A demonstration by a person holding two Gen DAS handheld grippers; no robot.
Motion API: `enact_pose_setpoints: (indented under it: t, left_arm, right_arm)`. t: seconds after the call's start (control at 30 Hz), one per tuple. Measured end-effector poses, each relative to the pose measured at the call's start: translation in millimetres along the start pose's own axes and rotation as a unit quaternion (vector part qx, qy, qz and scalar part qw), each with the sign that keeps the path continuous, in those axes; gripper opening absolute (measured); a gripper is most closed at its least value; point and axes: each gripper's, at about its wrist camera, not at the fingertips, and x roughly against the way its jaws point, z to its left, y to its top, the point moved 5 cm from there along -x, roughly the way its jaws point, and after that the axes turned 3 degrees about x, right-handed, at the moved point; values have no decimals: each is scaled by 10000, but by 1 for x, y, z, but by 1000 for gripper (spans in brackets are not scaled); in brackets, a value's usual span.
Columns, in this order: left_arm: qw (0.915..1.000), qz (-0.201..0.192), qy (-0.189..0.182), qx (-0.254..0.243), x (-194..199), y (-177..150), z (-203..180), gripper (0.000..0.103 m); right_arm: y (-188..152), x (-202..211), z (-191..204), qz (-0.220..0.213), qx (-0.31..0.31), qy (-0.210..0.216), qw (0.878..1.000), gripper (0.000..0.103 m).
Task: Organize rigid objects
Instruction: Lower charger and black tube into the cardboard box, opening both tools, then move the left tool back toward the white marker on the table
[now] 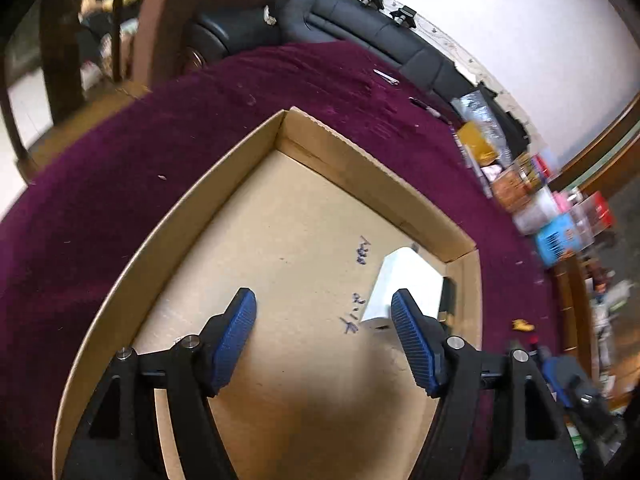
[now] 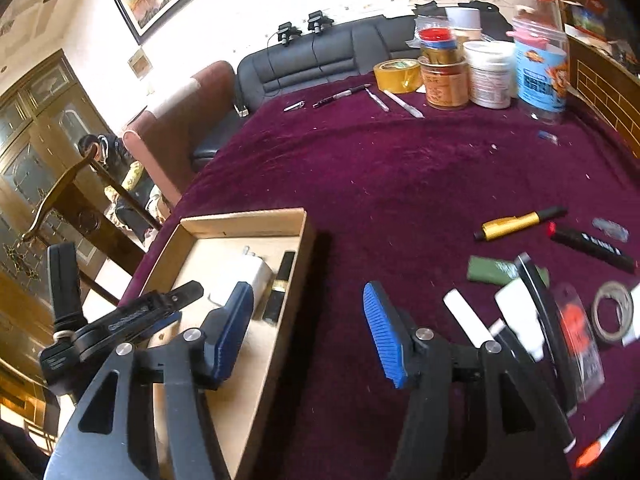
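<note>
A shallow cardboard box (image 1: pixel 360 168) (image 2: pixel 240 220) lies on the purple tablecloth. Inside it rest a white charger block (image 1: pixel 408 284) (image 2: pixel 250 276) and a black-and-gold tube (image 1: pixel 448 300) (image 2: pixel 280 284). My left gripper (image 1: pixel 324 312) hangs open over the box floor with nothing between its blue pads, the charger just beyond its right finger. My right gripper (image 2: pixel 308 304) is open and empty above the box's right wall. The left gripper's black body (image 2: pixel 120 316) shows at the left of the right wrist view.
Loose items lie to the right: a gold-and-black pen (image 2: pixel 520 224), a black stick (image 2: pixel 592 248), a green piece (image 2: pixel 496 270), white blocks (image 2: pixel 468 316), a tape ring (image 2: pixel 612 312). Jars (image 2: pixel 488 74), a yellow tape roll (image 2: pixel 396 74) and pens (image 2: pixel 340 96) stand far back. A dark sofa (image 2: pixel 320 56) lies behind.
</note>
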Motion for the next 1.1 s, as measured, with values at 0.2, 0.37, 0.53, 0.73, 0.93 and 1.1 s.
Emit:
enact_pose_setpoints:
  t: [0.2,0.37,0.53,0.73,0.93,1.1]
  left_arm:
    - [9993,-56,-359,31,14,-16,2,65]
    - [9972,-358,-646,-124,40,-17,-10,65]
    - [9926,-693,-601,-800,78,-47,-57,67]
    - [9737,-1318,-97,-1858,115,-101,-116,72]
    - [9633,-1343,164,-2318,118,-139,-147,72]
    - [9604,-1189,297,-2504,115,-159,-156,72]
  right_arm:
    - [-27,25,-12,-9,45,7,10000,57]
    - [-44,47,-47,7,-51,-245,9997,57]
    - [-43,90,-86,-528,-114,-873,9947,57]
    - [-52,157,-103,-1858,443,-2358,9528,94]
    - [-57,179,-150,-1960,20,-2542,9471,103]
    - [-70,181,-183,-1816,-335,-2648,9465,103]
